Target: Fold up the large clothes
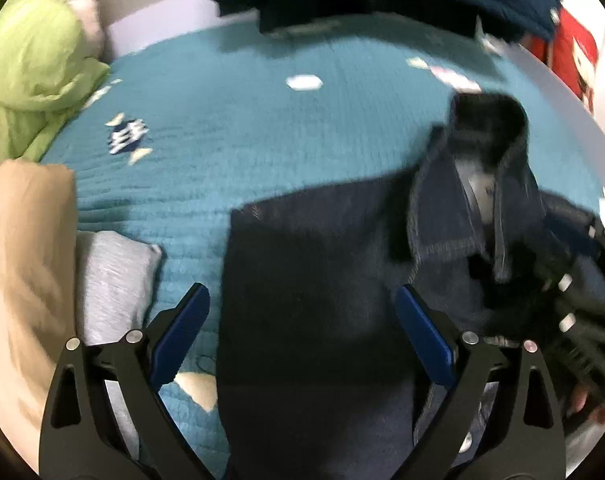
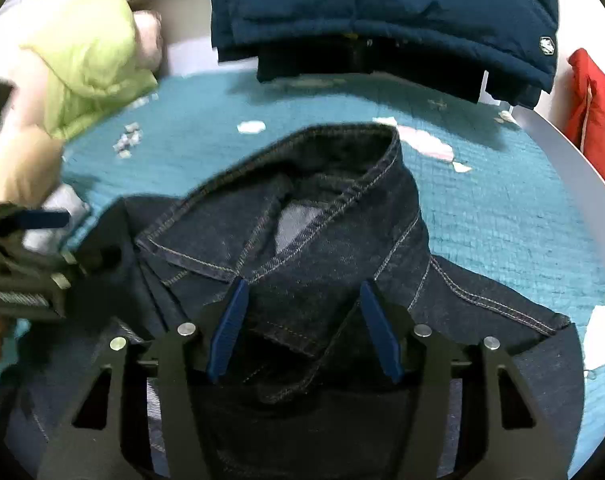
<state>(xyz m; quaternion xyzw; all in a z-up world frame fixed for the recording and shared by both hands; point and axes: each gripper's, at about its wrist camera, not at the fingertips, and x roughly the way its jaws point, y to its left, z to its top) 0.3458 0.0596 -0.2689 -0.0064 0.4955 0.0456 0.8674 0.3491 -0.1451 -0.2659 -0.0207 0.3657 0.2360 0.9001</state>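
Observation:
A dark blue denim garment (image 1: 322,260) lies partly folded on the teal bedspread (image 1: 242,120). In the right wrist view its bunched collar part (image 2: 322,208) rises in front of the camera. My left gripper (image 1: 302,304) is open and empty, its blue pads (image 1: 182,328) spread over the flat left part of the denim. My right gripper (image 2: 302,304) is open, with the denim lying between its fingers (image 2: 230,320) without being pinched. The left gripper also shows at the left edge of the right wrist view (image 2: 26,264), and the right gripper at the right edge of the left wrist view (image 1: 582,304).
A navy puffer jacket (image 2: 382,12) lies at the far side of the bed. A lime green garment (image 1: 38,64), a beige one (image 1: 22,280) and a grey one (image 1: 114,268) lie at the left. A red cushion (image 2: 594,120) stands beyond the bed's white right edge (image 2: 562,152).

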